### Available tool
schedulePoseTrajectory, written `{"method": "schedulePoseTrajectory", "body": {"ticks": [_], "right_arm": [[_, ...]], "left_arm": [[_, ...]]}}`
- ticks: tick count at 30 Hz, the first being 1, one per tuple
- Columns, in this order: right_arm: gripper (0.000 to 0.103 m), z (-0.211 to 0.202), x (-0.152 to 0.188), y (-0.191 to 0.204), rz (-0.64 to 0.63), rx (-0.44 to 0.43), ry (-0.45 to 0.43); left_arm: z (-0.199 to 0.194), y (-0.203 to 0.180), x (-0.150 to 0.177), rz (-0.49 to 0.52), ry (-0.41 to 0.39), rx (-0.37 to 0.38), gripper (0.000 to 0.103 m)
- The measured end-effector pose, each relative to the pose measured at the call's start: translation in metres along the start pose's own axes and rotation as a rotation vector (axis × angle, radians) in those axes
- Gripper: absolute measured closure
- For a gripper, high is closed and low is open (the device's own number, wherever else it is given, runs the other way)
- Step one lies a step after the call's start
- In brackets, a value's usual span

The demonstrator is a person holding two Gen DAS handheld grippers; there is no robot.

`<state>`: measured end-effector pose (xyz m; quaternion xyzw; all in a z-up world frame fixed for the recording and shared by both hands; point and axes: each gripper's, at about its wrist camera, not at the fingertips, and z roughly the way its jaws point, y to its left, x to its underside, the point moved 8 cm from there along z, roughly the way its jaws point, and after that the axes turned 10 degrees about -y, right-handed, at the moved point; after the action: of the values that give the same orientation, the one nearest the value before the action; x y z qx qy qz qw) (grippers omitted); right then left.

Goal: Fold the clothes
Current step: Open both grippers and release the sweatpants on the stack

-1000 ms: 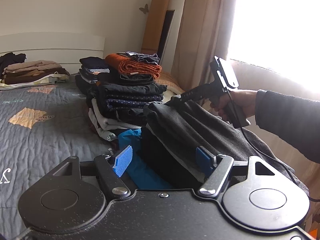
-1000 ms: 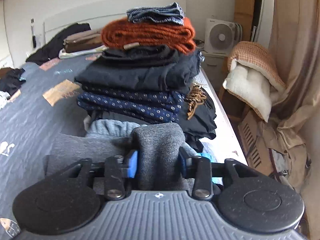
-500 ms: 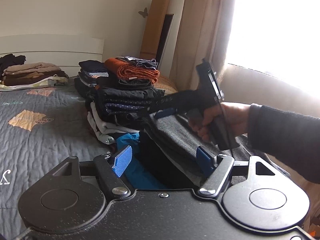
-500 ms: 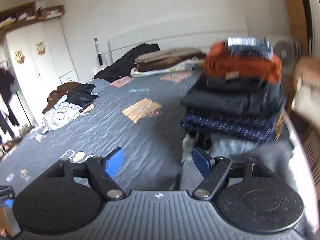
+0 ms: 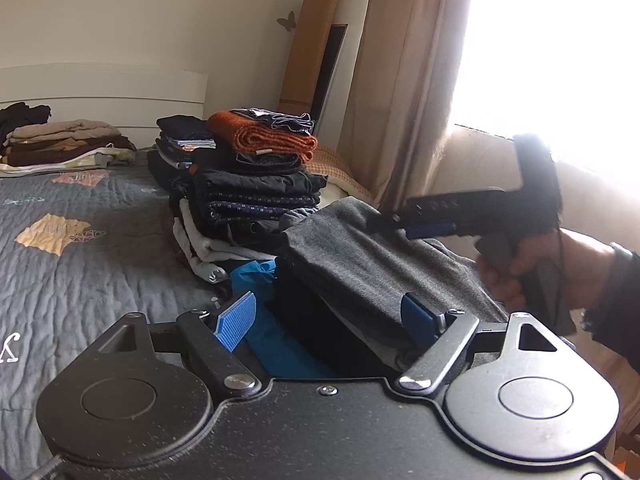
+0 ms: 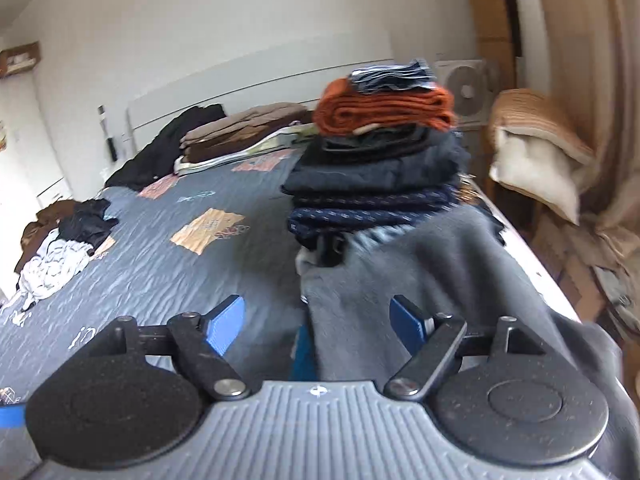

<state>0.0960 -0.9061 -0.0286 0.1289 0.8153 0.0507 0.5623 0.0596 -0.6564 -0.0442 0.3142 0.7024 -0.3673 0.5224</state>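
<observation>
Left wrist view shows my left tongs (image 5: 326,322) spread wide, holding nothing, with the grey garment (image 5: 360,268) lying folded between and just beyond the blue pads, over a black piece (image 5: 308,320) and a blue one (image 5: 264,336) on the bed (image 5: 80,272). At 2 o'clock my right tongs (image 5: 390,222) hover at the garment's far edge; the right wrist view shows them (image 6: 316,322) parted too, gripping nothing, grey cloth draped under the right pad. At 12 o'clock stands the folded stack (image 5: 256,192), orange knit (image 5: 264,142) near its top. I judge that any further grip should take the whole folded thickness at both corners evenly, so layers stay aligned and nothing nudges the stack.
</observation>
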Motion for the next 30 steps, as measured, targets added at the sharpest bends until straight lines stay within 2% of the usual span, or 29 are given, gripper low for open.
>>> {"method": "schedulePoseTrajectory", "body": {"ticks": [2,6,10,12,15,19,21,24,27,30], "right_arm": [[0.021,-0.03,0.017,-0.006,0.015,0.003,-0.011],[0.021,-0.064,0.065,-0.01,0.054,-0.028,0.03],[0.021,-0.087,0.107,-0.01,-0.029,0.026,0.062],[0.021,-0.11,0.113,-0.007,-0.049,0.028,0.0],[0.021,-0.141,0.123,-0.005,-0.023,-0.004,-0.04],[0.021,-0.142,0.149,-0.021,-0.016,0.026,0.034],[0.021,-0.15,0.148,-0.021,-0.02,0.045,0.016],[0.021,-0.182,0.136,-0.015,-0.005,0.056,-0.068],[0.02,-0.211,0.138,-0.016,-0.005,0.069,-0.108],[0.02,-0.215,0.159,-0.025,0.005,0.081,-0.06]], "left_arm": [[-0.004,-0.008,0.004,0.011,0.006,0.008,0.024],[-0.012,-0.022,0.011,0.033,0.019,0.024,0.024],[-0.02,-0.037,0.018,0.055,0.032,0.039,0.024],[-0.025,-0.045,0.022,0.066,0.038,0.047,0.024],[-0.032,-0.055,0.03,0.065,0.059,0.051,0.024],[-0.041,-0.069,0.042,0.061,0.09,0.055,0.024],[-0.047,-0.076,0.047,0.057,0.103,0.057,0.024],[-0.055,-0.087,0.052,0.053,0.115,0.054,0.024],[-0.061,-0.098,0.055,0.051,0.126,0.054,0.024],[-0.063,-0.109,0.057,0.043,0.14,0.06,0.024]]}}
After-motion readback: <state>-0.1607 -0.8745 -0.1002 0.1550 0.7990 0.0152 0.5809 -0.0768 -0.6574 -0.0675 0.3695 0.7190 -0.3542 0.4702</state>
